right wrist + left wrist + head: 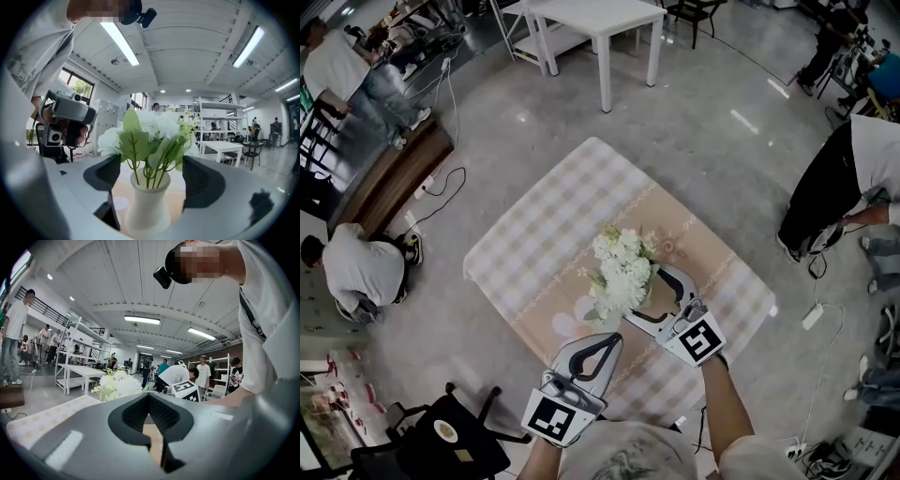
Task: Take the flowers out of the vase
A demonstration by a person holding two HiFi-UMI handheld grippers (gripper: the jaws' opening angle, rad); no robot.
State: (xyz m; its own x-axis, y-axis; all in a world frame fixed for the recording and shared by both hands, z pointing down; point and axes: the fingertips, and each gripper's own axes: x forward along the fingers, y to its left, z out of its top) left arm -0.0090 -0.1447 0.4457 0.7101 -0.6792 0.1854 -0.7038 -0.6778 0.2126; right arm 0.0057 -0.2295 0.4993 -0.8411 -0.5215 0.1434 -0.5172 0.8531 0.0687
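— Where is the bunch sitting right now?

— The flowers (622, 272) are standing in a pale vase (145, 208) near the middle of the table (534, 225), leaning a little toward its near right edge. From the head view the blooms are hiding the vase completely.

— And the tongs?

— The right tongs (654, 295) are gaping wide, level with the vase. In the right gripper view the vase is standing squarely between the two jaws, with a gap showing on either side, so nothing is being pinched yet. The left tongs (607, 339) are hanging back toward the near edge, apart from the bunch, jaws pressed together on nothing.

— How am I expecting it all to handle?

— I'm judging the bunch as light and soft: puffy white heads and limp leaves on thin green stems (147, 171) that are probably bending easily. The vase is looking smooth, waisted and fairly light, so it may be sliding or lifting along with the stems.

— So where should I be taking hold?

— I'm thinking of the stems just above the rim, where they are gathering into one bundle, never the blooms. The narrow neck is offering the other tongs a place for steadying the vase.
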